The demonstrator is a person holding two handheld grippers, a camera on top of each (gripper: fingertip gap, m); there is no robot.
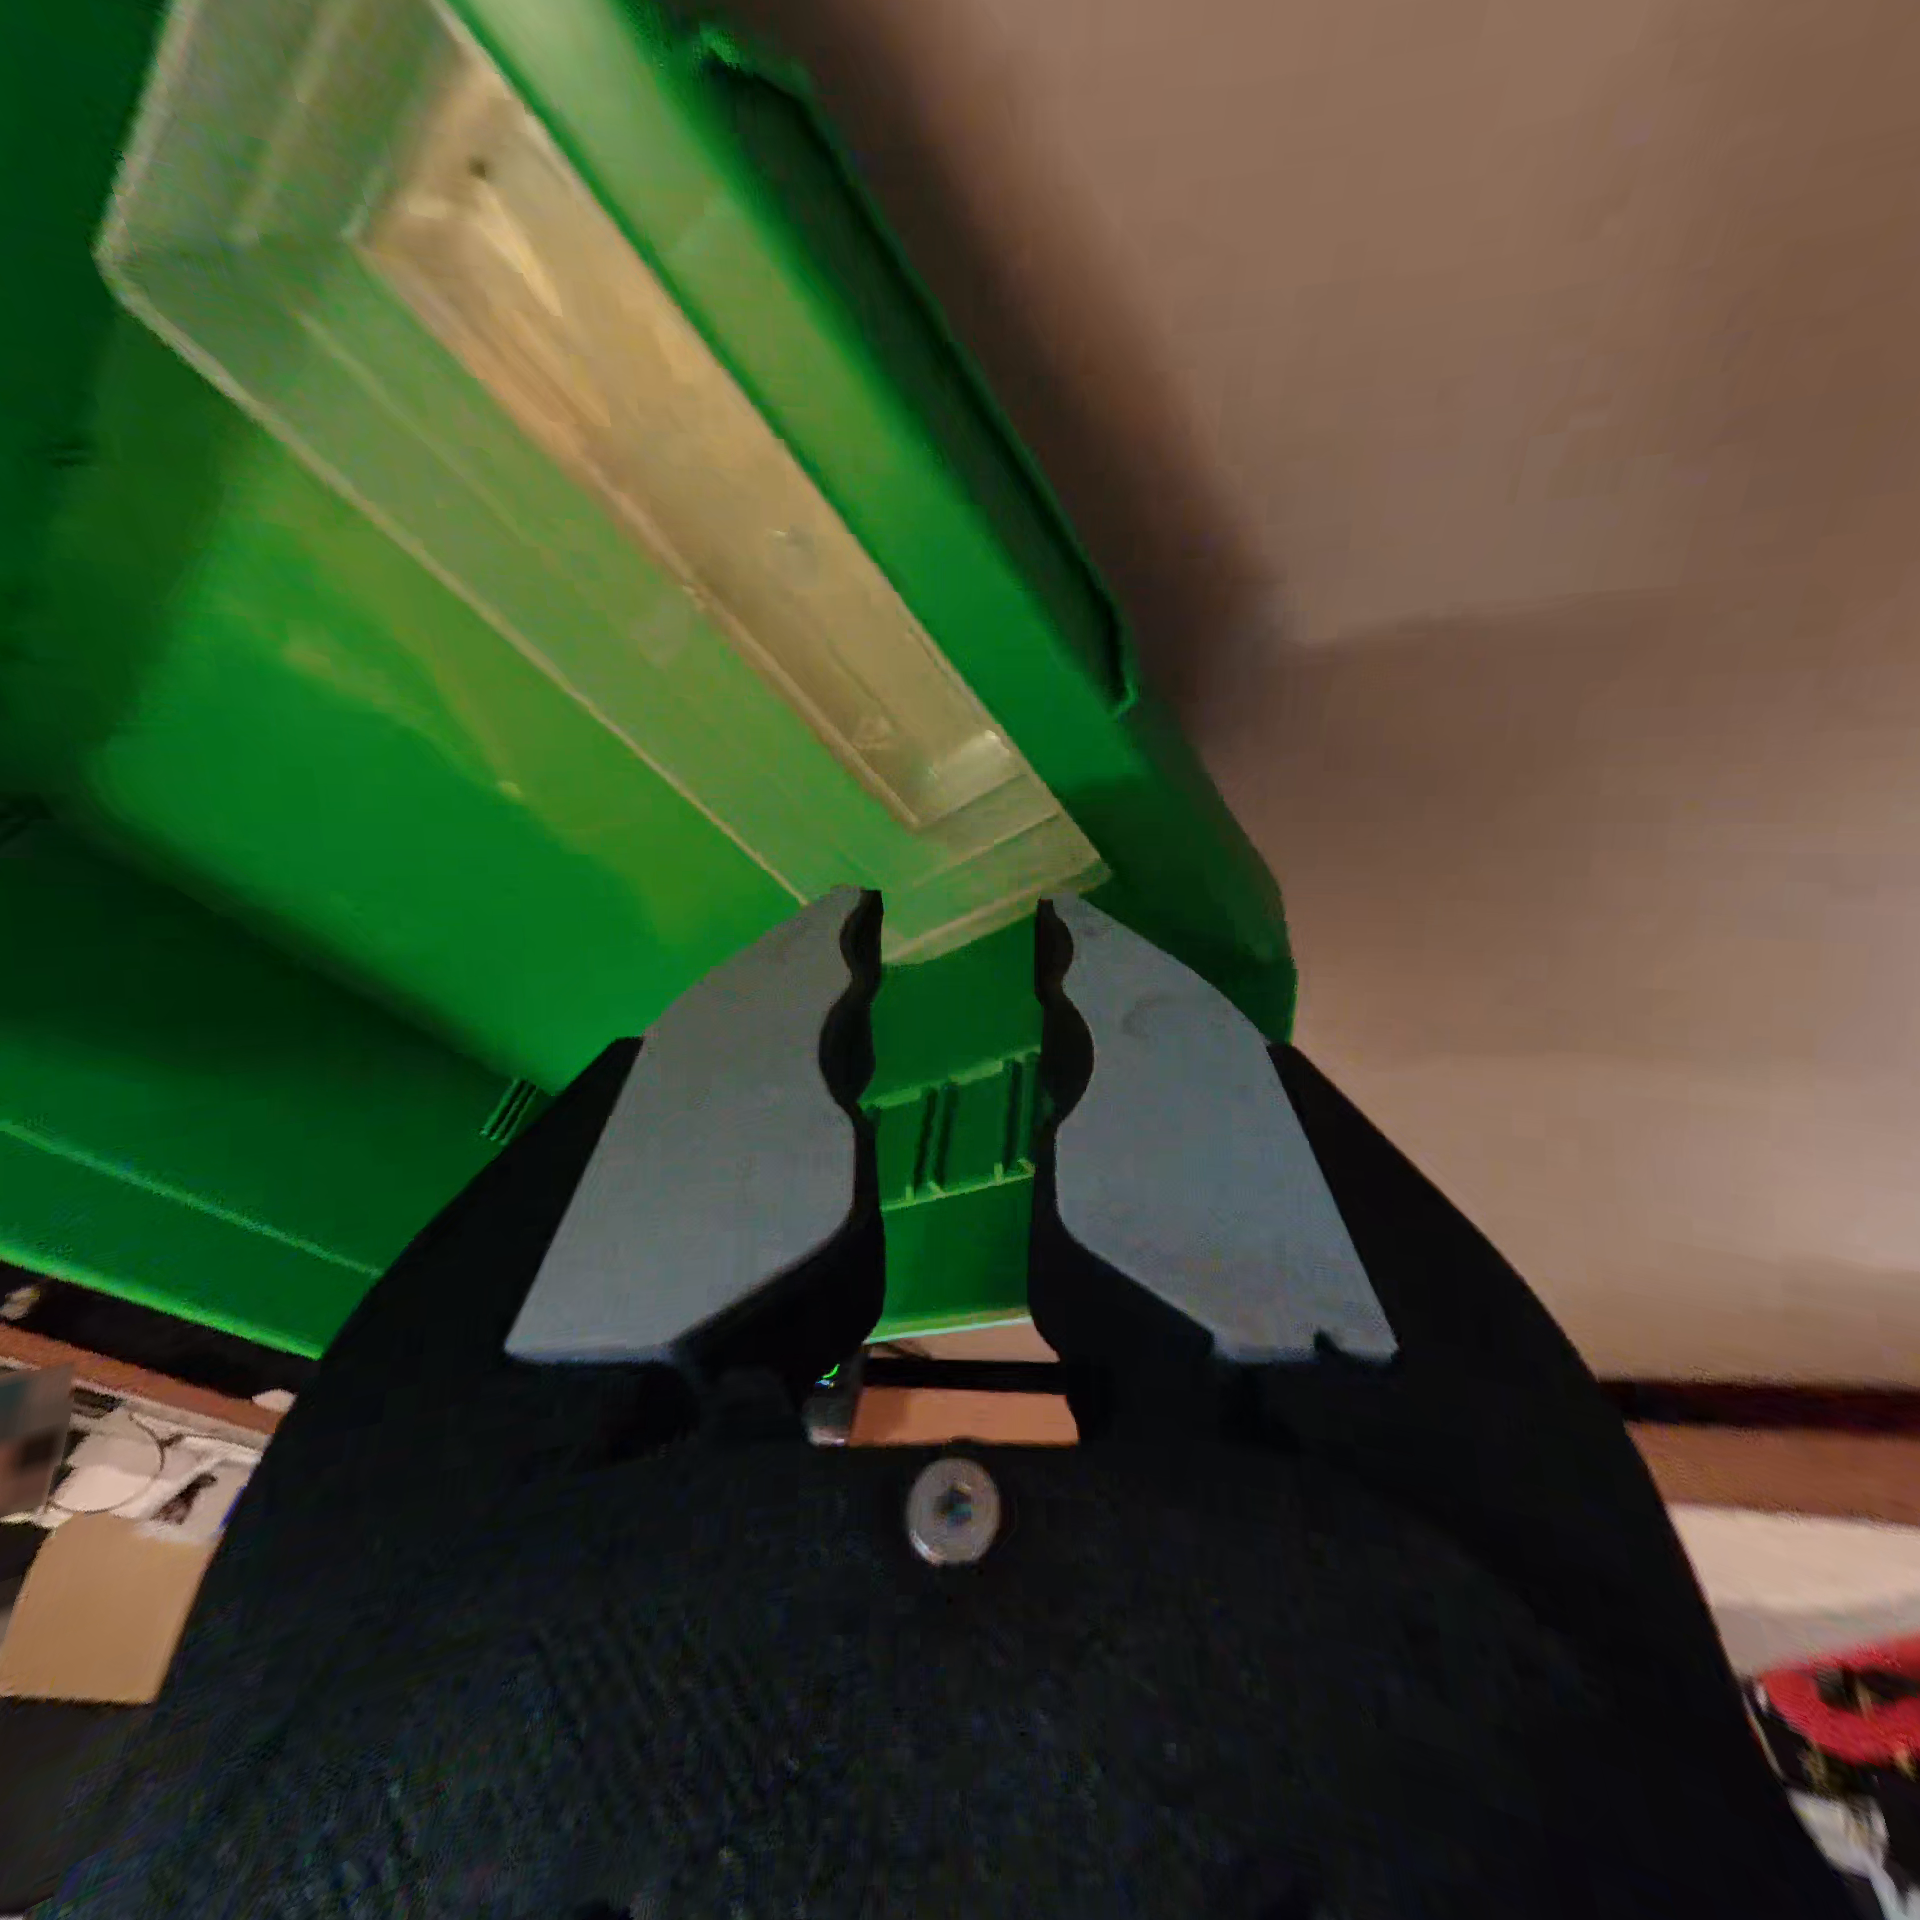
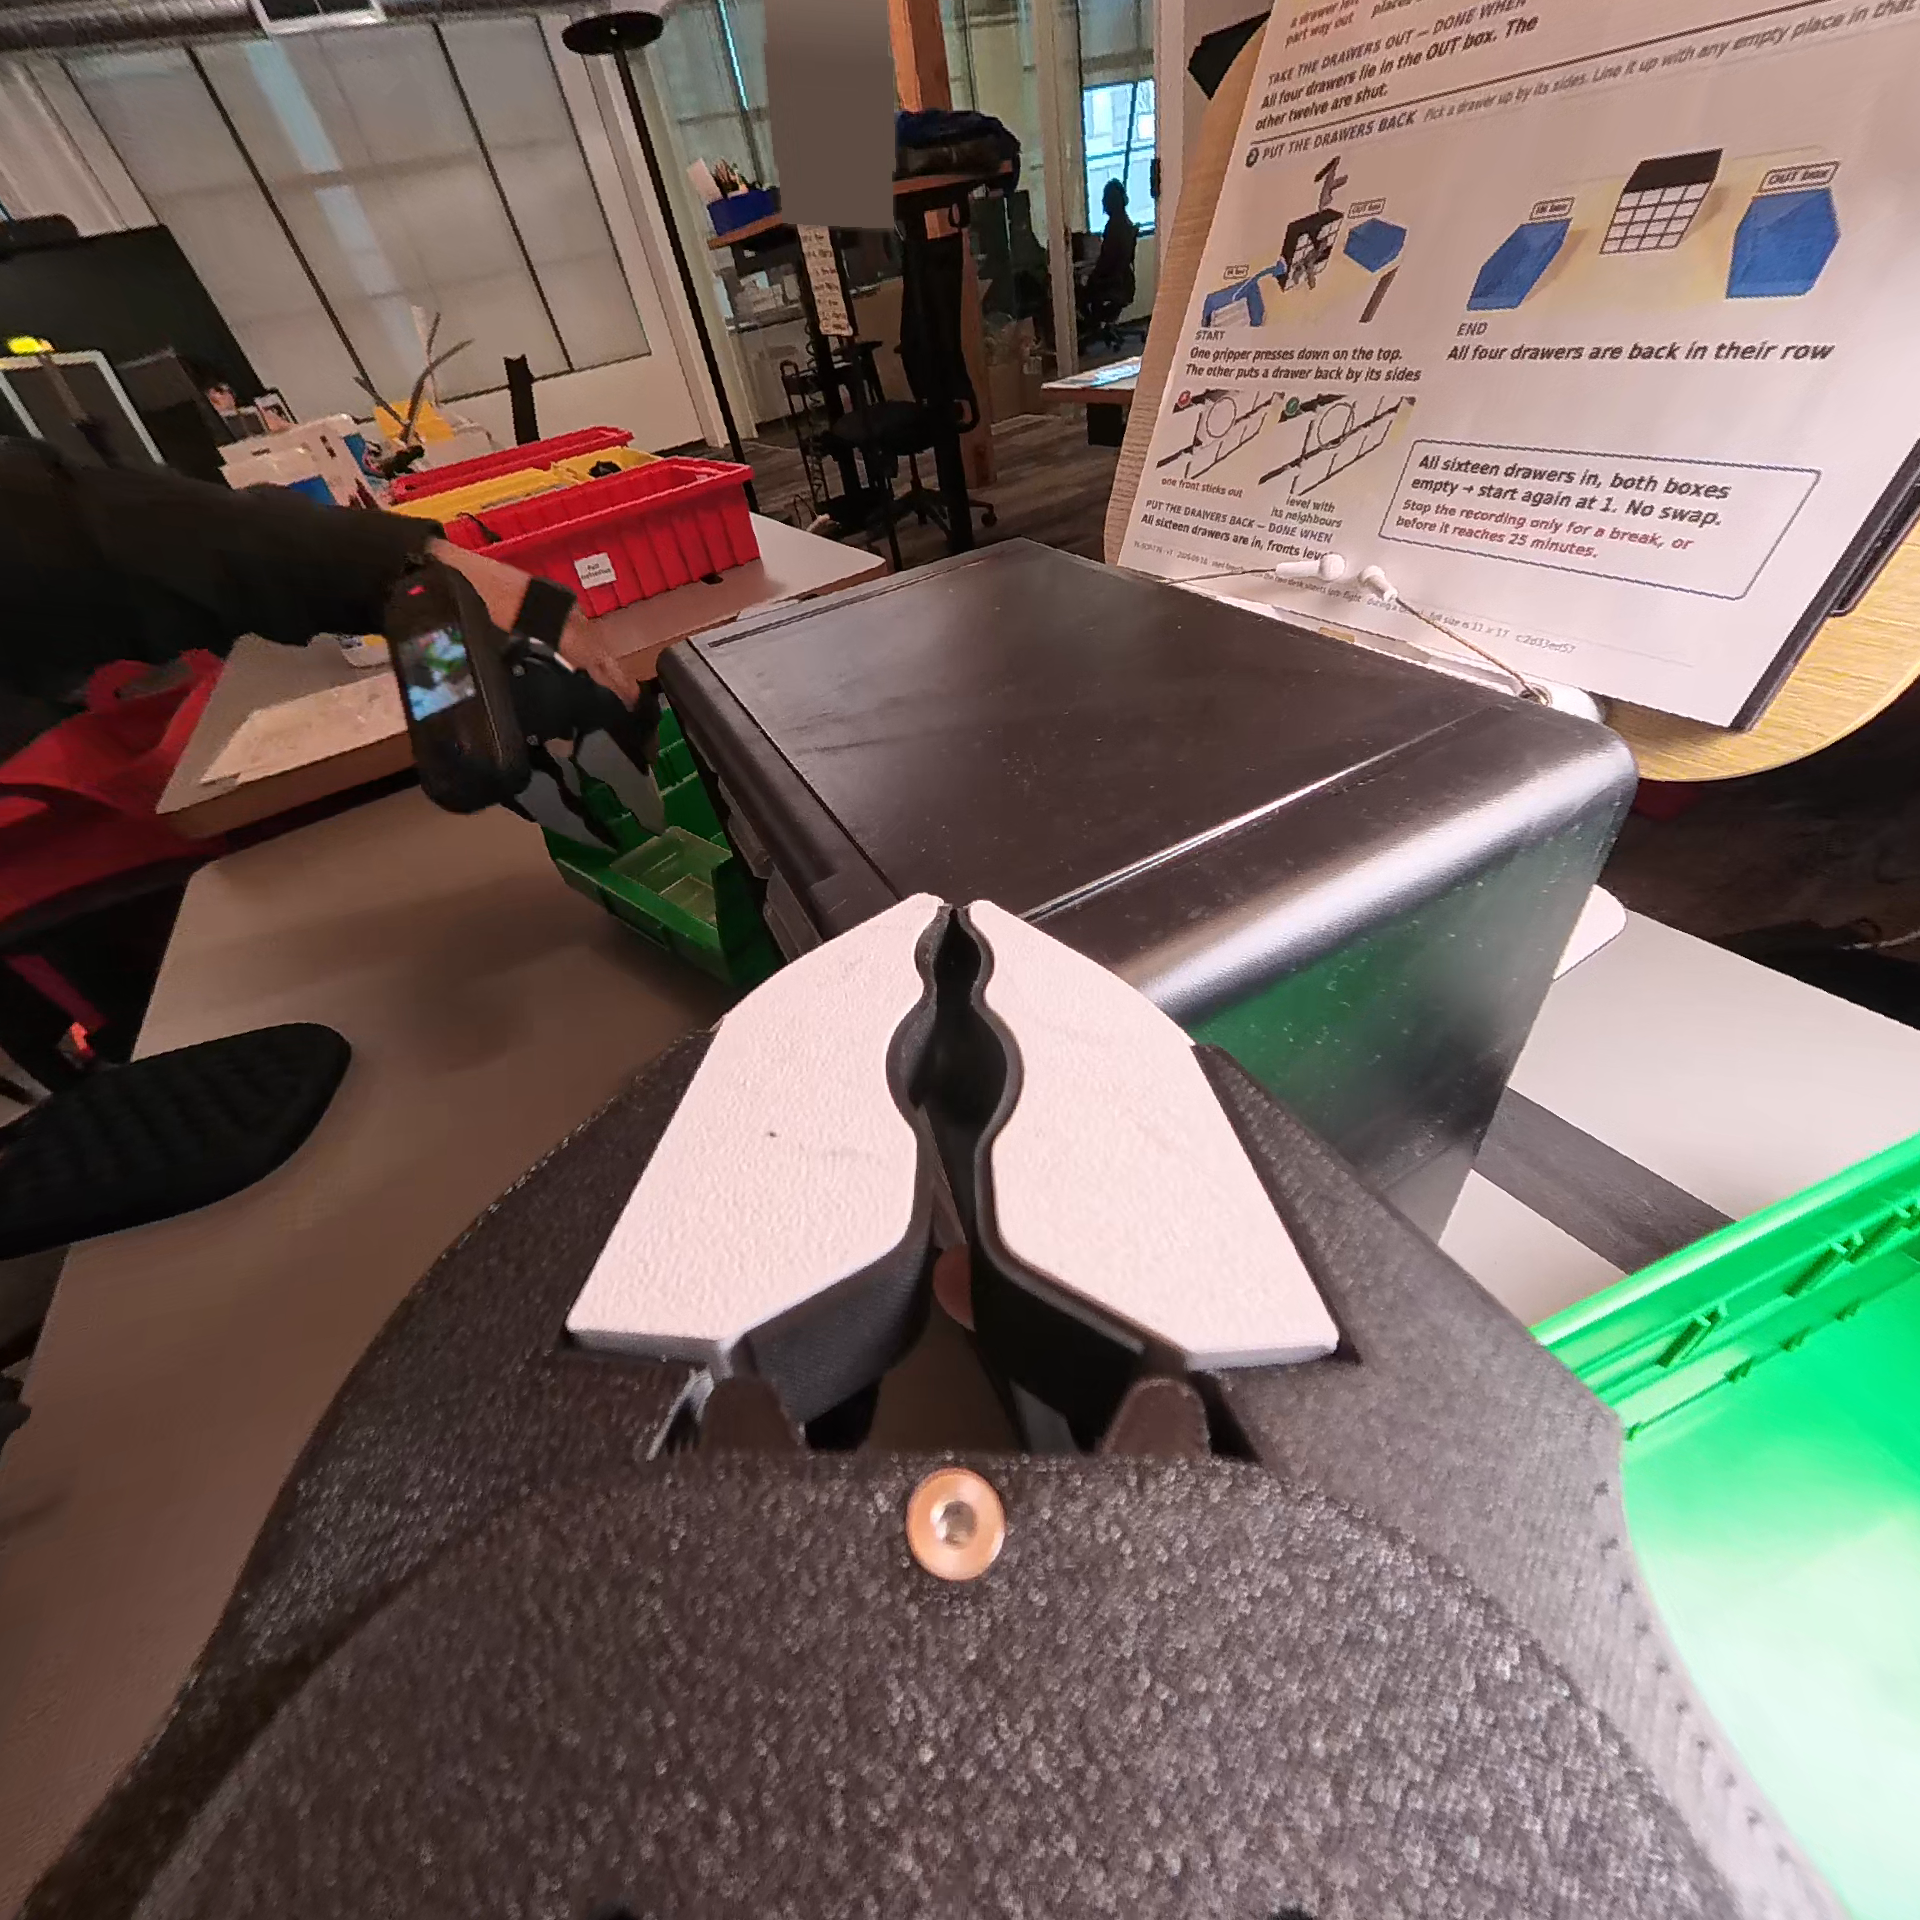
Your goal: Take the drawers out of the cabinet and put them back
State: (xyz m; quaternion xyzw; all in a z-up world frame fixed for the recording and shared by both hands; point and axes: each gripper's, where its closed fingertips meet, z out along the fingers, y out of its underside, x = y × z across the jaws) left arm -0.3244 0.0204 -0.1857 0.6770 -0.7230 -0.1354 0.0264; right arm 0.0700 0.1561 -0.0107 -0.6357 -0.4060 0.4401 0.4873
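A translucent drawer (image 1: 623,520) lies inside a green box (image 1: 312,935). My left gripper (image 1: 961,904) is just over the drawer's near end. Its jaws stand a narrow gap apart and I cannot tell whether they touch the drawer. The right wrist view shows this gripper (image 2: 587,800) held by a hand over the same green box (image 2: 644,914), with the drawer (image 2: 670,868) below it. The black cabinet (image 2: 1091,727) stands beside that box, seen from above its top. My right gripper (image 2: 951,912) is shut and empty, with its tips at the cabinet's near top edge.
A second green box (image 2: 1766,1455) sits at the right. An instruction sheet on a board (image 2: 1558,343) leans behind the cabinet. Red bins (image 2: 623,520) stand on a far table. A black padded armrest (image 2: 156,1122) juts in at the left over the grey table (image 2: 416,987).
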